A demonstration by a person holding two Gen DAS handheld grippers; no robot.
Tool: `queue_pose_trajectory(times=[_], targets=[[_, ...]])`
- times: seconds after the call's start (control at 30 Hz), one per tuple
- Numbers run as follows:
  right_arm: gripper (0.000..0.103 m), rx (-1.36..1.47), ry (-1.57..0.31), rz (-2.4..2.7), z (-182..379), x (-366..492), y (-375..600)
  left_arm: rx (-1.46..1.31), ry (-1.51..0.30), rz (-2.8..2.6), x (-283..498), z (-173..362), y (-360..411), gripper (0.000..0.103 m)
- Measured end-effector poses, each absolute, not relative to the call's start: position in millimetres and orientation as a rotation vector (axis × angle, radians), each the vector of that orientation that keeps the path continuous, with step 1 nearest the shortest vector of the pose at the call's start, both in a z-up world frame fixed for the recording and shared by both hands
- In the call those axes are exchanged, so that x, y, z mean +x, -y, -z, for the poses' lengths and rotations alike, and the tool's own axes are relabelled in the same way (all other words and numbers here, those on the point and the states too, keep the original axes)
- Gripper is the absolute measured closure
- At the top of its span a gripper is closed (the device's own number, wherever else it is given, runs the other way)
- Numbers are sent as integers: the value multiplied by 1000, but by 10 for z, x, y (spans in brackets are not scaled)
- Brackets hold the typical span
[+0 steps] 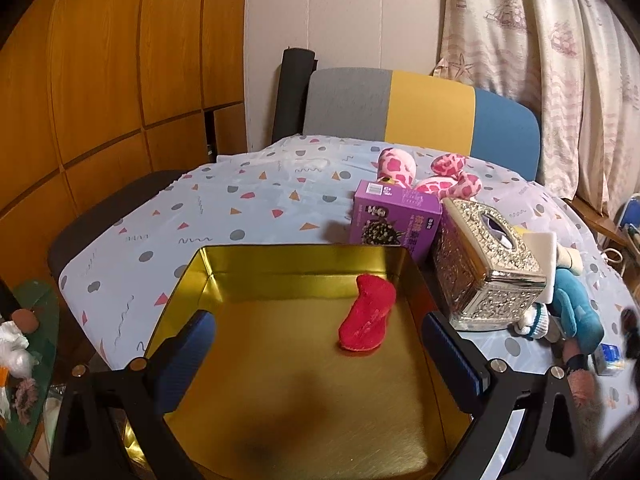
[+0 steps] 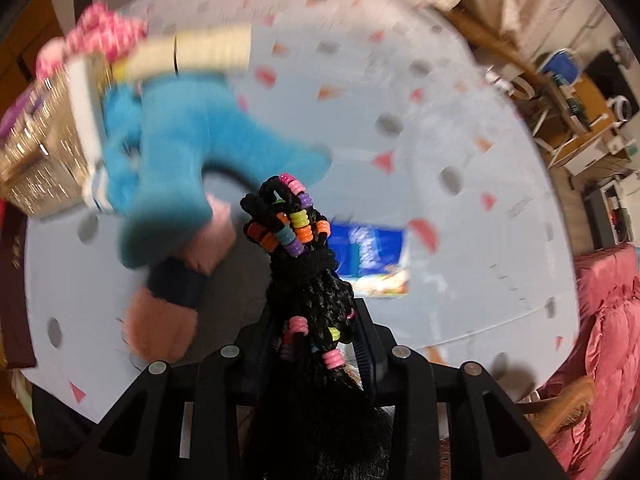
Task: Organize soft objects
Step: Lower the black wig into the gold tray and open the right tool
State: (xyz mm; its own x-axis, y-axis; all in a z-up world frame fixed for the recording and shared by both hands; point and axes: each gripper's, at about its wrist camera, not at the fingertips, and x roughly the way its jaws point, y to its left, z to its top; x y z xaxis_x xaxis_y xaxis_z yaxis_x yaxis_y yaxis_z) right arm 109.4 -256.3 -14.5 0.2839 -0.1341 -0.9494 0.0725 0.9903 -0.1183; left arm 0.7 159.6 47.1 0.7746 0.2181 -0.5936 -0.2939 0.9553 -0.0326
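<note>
A gold tin tray (image 1: 280,250) lies on the patterned tablecloth with a red plush piece (image 1: 366,314) inside it, toward its right side. My left gripper (image 1: 316,320) hangs open over the tray, its blue pads wide apart and touching nothing. In the right wrist view my right gripper (image 2: 318,316) is shut on a black braided hair bundle (image 2: 300,232) strung with coloured beads, held above the table. A blue plush toy (image 2: 188,140) and a pink fuzzy toy (image 2: 160,320) lie on the table below it, blurred. The blue plush toy (image 1: 576,312) also shows right of the tray.
A silver tissue box (image 1: 484,268) and a purple carton (image 1: 394,216) stand right of the tray, with a pink spotted plush (image 1: 432,176) behind them. A blue packet (image 2: 372,256) lies on the cloth. A chair (image 1: 420,108) stands beyond the table's far edge.
</note>
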Motion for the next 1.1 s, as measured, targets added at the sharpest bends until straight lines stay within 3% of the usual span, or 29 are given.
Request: queue_pose_trajectory(times=[0.17, 0.37, 0.7, 0.9, 1.1], targets=[[69, 3, -1118, 19, -342, 881, 2362, -139, -657, -275, 13, -401, -1653, 0], [69, 26, -1065, -343, -564, 875, 1222, -230, -666, -273, -72, -398, -1911, 0], [68, 85, -1158, -666, -256, 1072, -515, -275, -622, -414, -256, -413, -2425, 0], [60, 58, -1227, -590, 91, 1301, -833, -313, -633, -372, -241, -358, -2451, 0], [50, 27, -1127, -563, 68, 1236, -776, -321, -647, -308, -193, -332, -2366, 0]])
